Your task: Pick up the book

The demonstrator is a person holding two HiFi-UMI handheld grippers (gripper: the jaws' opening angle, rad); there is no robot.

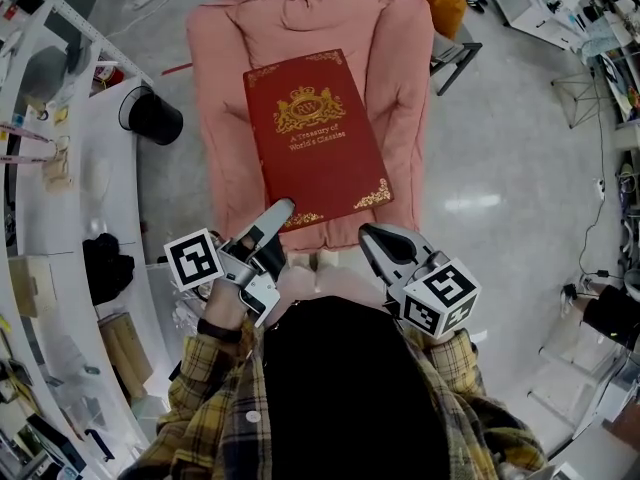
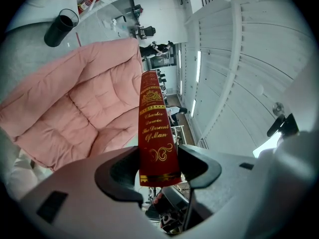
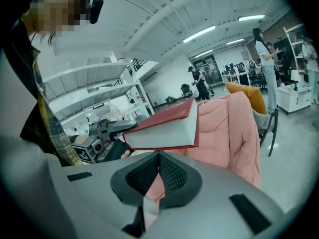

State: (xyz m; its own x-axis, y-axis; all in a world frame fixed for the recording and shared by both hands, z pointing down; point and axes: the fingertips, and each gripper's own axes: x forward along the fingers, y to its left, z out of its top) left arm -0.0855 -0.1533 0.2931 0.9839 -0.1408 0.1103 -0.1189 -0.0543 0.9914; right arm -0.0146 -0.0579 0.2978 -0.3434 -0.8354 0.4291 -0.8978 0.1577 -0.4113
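A black bin (image 1: 152, 115) stood on the floor at the upper left of the head view, beside a curved white counter (image 1: 100, 178). Left of lower centre, the left gripper (image 1: 278, 211) had its fingers (image 2: 119, 171) clamped on the spine end of the red book (image 1: 315, 138), one finger against each cover. It held the book, gold-lettered front cover up, over a pink padded chair (image 1: 215, 88) in the middle of the frame. Right of lower centre, the right gripper (image 1: 372, 236) hung near the book's lower edge without touching it, its fingers (image 3: 172, 176) pressed together on nothing. Plaid sleeves (image 1: 215, 388) filled the bottom.
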